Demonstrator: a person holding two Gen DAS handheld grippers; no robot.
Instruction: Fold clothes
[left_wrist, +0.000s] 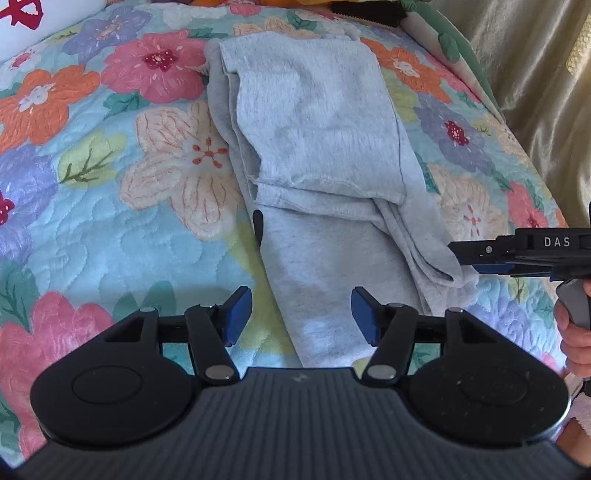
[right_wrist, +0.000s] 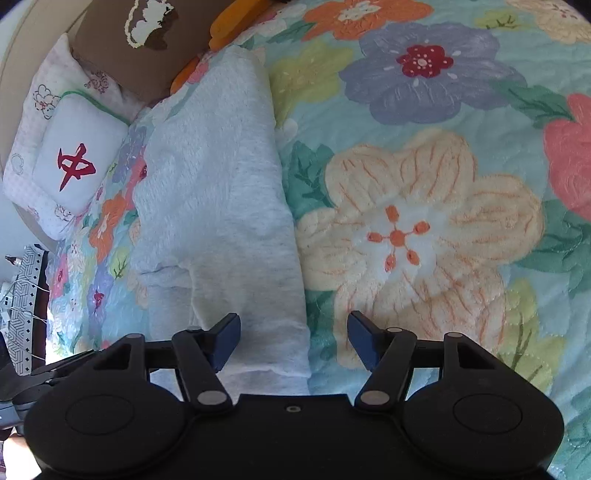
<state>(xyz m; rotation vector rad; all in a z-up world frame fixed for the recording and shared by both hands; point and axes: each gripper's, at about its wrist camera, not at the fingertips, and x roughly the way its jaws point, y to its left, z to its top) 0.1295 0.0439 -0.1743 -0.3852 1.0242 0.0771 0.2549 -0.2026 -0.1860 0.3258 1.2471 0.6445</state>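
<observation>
Floral quilted bedspread (left_wrist: 110, 206); perhaps gold curtain (left_wrist: 535, 74)

My tongs (left_wrist: 301, 317) are matt black plastic with blue rubbery pads (left_wrist: 236, 314) and dull metal rivets. The grey garment (left_wrist: 317, 147) looks soft, fuzzy knit cloth. The flowered quilt (left_wrist: 110, 184) is plush and stitched.

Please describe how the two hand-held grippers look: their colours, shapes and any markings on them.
The left gripper has a dark grey ribbed body, two round black discs, black linkage bars with silver pivot pins, and blue pads on its fingers. The right gripper is built the same, but with a smooth black body. Seen side-on from the left wrist camera, it shows white letters "DAS" and a grey handle. No cables show.
</observation>
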